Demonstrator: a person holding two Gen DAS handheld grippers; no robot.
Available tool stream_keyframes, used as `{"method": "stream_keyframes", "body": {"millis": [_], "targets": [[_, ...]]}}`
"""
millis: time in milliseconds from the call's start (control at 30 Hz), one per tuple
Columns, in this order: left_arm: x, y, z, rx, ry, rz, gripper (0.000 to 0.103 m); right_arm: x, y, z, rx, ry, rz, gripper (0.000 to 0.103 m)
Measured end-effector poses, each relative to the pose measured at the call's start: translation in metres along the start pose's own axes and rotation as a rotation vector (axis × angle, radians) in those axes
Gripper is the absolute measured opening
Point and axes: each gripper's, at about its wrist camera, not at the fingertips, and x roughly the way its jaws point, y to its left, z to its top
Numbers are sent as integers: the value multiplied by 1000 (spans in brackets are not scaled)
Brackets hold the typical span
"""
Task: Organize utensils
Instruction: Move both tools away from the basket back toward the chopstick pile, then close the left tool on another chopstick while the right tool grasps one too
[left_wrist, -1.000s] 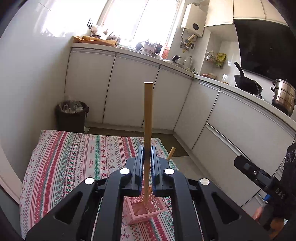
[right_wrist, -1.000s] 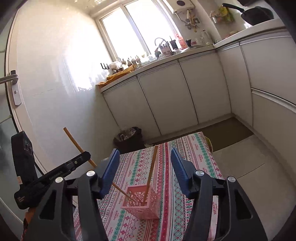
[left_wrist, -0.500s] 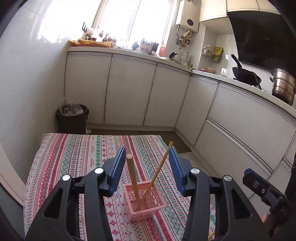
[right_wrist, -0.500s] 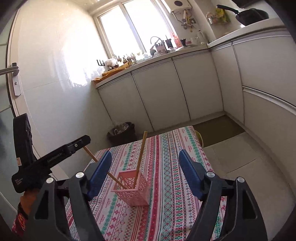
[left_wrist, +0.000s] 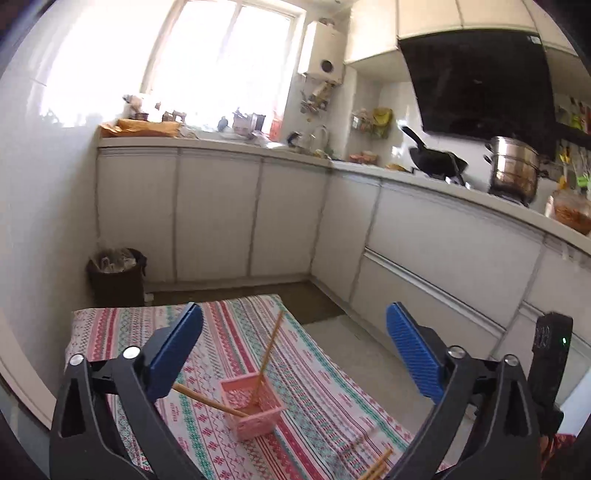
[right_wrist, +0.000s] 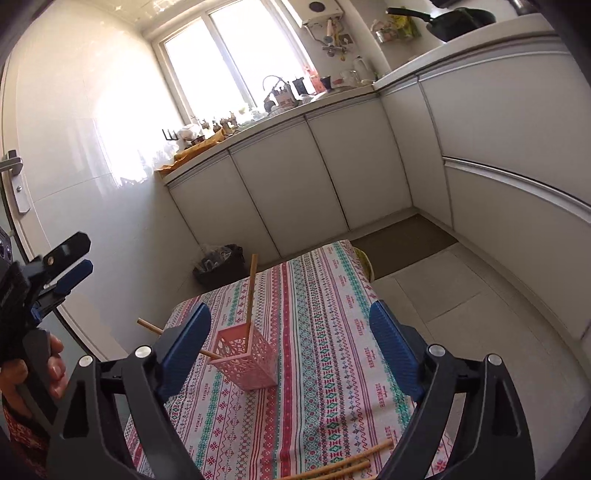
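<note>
1. Patterned tablecloth (left_wrist: 317, 373) covers the table below and ahead of both grippers.
2. Left gripper (left_wrist: 295, 354), jaws spread wide and empty, hovers above the cloth; the basket lies ahead between its blue pads.
3. Right gripper (right_wrist: 291, 350), likewise released and holding nothing, faces the same basket from the other side.
4. Pink basket (right_wrist: 245, 354) stands upright on the cloth, just ahead of the right gripper's left finger.
5. Two chopsticks (right_wrist: 251, 291) stand in the basket: one nearly upright, one leaning sharply toward the left gripper.
6. Loose chopsticks (right_wrist: 347, 465) lie on the cloth beneath the right gripper, near its right finger.
</note>
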Motion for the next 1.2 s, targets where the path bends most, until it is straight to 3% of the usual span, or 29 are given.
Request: {"method": "stream_keyframes", "body": {"millis": [133,300,400,467,533,700,967,1033,1200], "targets": [[27,-40,-25,151,187,-114,96,-20,-27,-8,93,42,-75,88],[71,-75,-80,287,440,-163,96,-43,-71,-25,234,114,-156,89],[101,-94,-115,312,572,-174,95,-52,-95,-38,307,160,-187,89],[121,-108,-137,335,661,-195,83,-54,-108,-42,357,181,-189,89],[144,-125,-159,384,777,-218,58,-55,-118,-41,406,192,-168,89],[191,-145,-193,451,963,-213,55,-59,-130,-37,452,192,-130,89],[230,-154,-215,491,1143,-210,34,-59,-154,-37,516,235,-123,89],[237,-156,-222,490,1178,-210,23,-60,-161,-38,543,242,-124,89],[242,-148,-220,433,1160,-188,11,-54,-171,-40,585,273,-147,89]]}}
